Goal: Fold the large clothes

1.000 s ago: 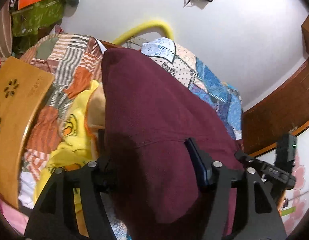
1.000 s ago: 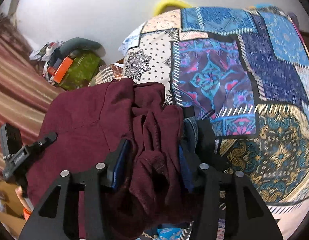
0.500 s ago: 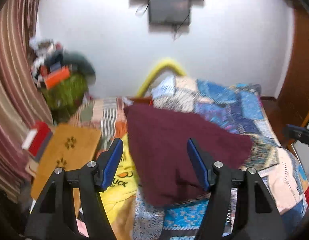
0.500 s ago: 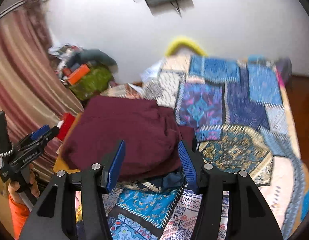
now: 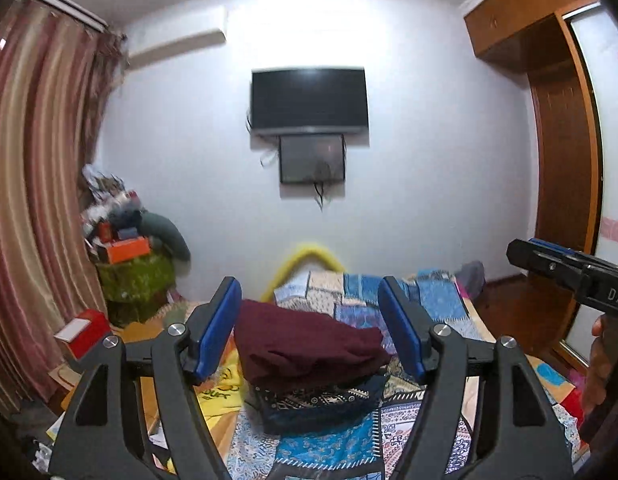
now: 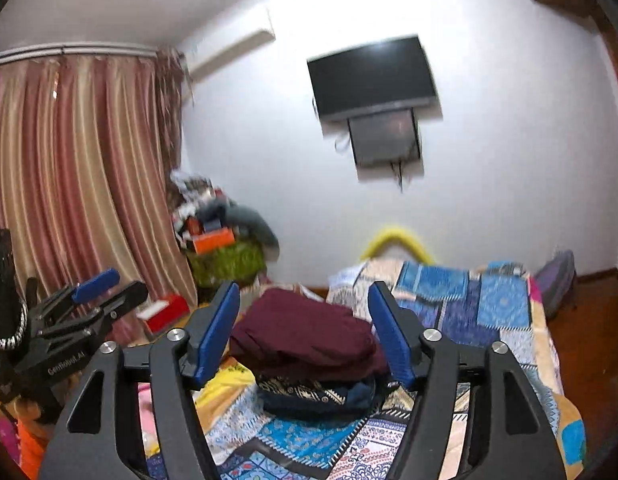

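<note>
Left wrist view shows the bed (image 5: 437, 312) first, with its busy patchwork cover, and on it sits a small stack of folded clothes. The maroon cloth (image 5: 309, 344) lies folded on top of a dark patterned cloth (image 5: 321, 400), near the middle of the bed. A yellow cloth (image 5: 221, 384) lies just beside the stack, on its left. The left gripper (image 5: 309, 336) hangs in the air in front of the stack, its blue fingers (image 5: 217, 328) are apart and opening wider, and nothing is between them. In the right wrist view the right gripper (image 6: 305, 332) is the same: fingers apart, opening, nothing held, and the stack is only seen past the gap. So the maroon cloth is let go and rests on its own. Here is what I think could go wrong. The maroon cloth looks puffy and a bit lumpy on top, so it could slump or slide off the dark cloth if the bed shakes. Its right edge hangs a little over the cloth below, and that part could flop open. If a gripper dips down while swinging away, a finger could catch a fold and drag the pile apart. The yellow cloth is so close that a grab for it could bump the stack too. Both pictures are a bit blurry, so I cannot tell how neat the folds are.
</note>
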`<state>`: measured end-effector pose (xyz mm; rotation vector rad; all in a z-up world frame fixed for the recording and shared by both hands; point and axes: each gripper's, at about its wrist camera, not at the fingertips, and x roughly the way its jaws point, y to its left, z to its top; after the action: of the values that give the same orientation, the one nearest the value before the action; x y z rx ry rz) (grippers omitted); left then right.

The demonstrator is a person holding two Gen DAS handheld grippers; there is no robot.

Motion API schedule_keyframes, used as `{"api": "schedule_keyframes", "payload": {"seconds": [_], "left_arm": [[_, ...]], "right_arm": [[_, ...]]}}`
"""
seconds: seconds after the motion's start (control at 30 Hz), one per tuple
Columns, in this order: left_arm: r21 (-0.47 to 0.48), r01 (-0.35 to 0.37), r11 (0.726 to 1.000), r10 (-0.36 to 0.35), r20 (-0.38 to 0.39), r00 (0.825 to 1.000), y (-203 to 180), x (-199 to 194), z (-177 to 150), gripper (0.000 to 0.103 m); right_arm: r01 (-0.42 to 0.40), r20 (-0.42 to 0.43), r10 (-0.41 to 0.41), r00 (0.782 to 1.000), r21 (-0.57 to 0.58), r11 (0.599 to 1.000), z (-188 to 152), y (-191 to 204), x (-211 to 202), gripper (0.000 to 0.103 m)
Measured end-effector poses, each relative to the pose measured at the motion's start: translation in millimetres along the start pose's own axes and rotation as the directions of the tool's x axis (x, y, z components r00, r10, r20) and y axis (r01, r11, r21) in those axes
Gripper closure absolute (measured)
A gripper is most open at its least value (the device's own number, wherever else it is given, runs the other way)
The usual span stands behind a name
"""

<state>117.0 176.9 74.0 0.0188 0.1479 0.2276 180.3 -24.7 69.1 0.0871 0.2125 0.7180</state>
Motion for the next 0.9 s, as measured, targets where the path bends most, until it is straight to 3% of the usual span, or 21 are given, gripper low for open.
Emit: {"api": "schedule_keyframes", "payload": {"seconds": [0.07, 0.17, 0.33, 0.43, 0.5, 0.6, 0.9], "left_arm": [[0.005, -0.024, 1.000, 0.024, 0.036, 0.999, -6.3, -18.9, -6.1, 0.032], [-0.033, -0.023, 0.999, 0.025, 0.069, 0.997, -9.4, -43.1, -15.3, 0.023], [-0.102, -0.012, 0.995, 0.020, 0.081, 0.997, -6.8, -68.4, -25.0, 0.012], [-0.123, -0.012, 0.992, 0.023, 0.088, 0.996, -6.7, -74.1, -29.8, 0.002], [-0.132, -0.037, 0.991, 0.050, 0.096, 0.994, -7.2, -78.4, -32.2, 0.001], [-0.140, -0.033, 0.990, 0.045, 0.086, 0.995, -9.4, -82.7, -37.5, 0.001], [-0.135, -0.046, 0.990, 0.056, 0.072, 0.996, -13.8, -86.4, -44.0, 0.001]], "right_arm": [[0.019, 0.036, -0.018, 0.999, -0.018, 1.000, -4.1, 7.9, -15.2, 0.039], [0.034, 0.055, -0.033, 0.998, -0.023, 0.999, -12.2, 14.1, -27.1, 0.030], [0.097, 0.059, -0.095, 0.994, -0.021, 0.995, -22.7, 19.4, -29.9, 0.020], [0.130, 0.053, -0.128, 0.990, -0.041, 0.991, -24.8, 22.7, -31.8, 0.011], [0.147, 0.058, -0.144, 0.988, -0.055, 0.988, -25.7, 24.1, -33.4, 0.000], [0.173, 0.068, -0.169, 0.983, -0.072, 0.982, -24.0, 27.7, -33.6, 0.000], [0.151, 0.049, -0.148, 0.988, -0.068, 0.986, -28.9, 28.4, -35.4, 0.000]]}}
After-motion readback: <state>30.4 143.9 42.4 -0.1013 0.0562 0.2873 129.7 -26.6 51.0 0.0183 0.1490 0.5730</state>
